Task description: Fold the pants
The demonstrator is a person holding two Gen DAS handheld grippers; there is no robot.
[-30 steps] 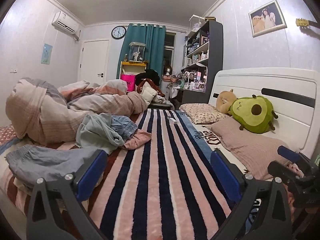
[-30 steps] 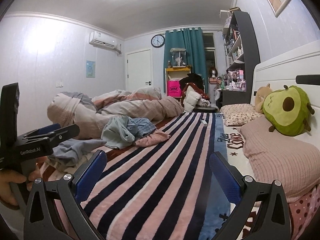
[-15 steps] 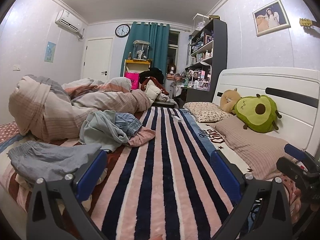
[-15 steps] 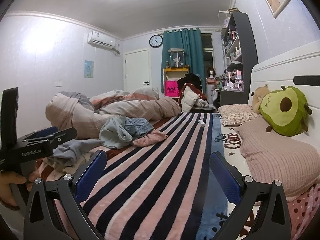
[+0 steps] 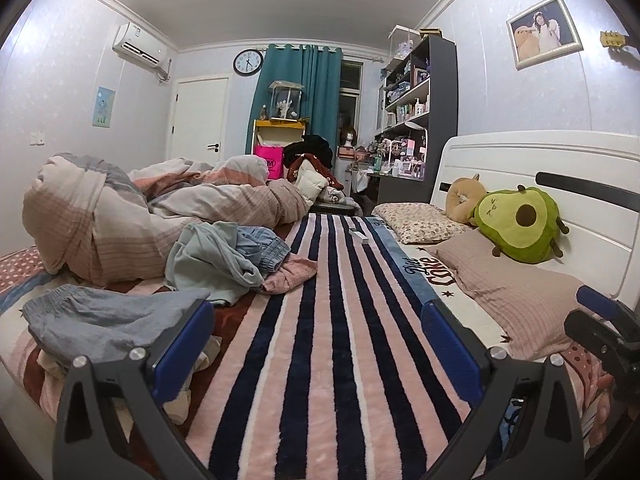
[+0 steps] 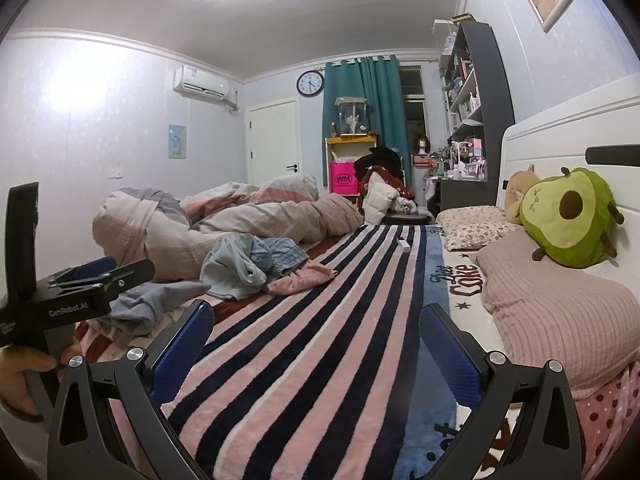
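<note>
We hold our left gripper [image 5: 316, 344] low over the striped blanket [image 5: 332, 320], aimed level along the bed toward the far wall, its 2 blue-padded fingers [image 5: 182, 344] spread wide with nothing between them. Our right gripper [image 6: 316, 344] sits in much the same pose just beside it on the headboard side, fingers [image 6: 448, 348] also spread wide and holding nothing. In the right wrist view the body of the left gripper shows at the left edge, with our left hand [image 6: 24, 376] wrapped around its handle.

The grey pants [image 5: 100, 320] lie crumpled at the near left edge of the bed, just behind the left gripper's left finger; we cannot tell whether that finger touches them. Beyond them a heap of clothes [image 5: 236, 258] rests against the rolled duvet [image 5: 120, 216]. An avocado plush [image 5: 520, 228] leans on the headboard above 2 pillows [image 5: 516, 296].
</note>
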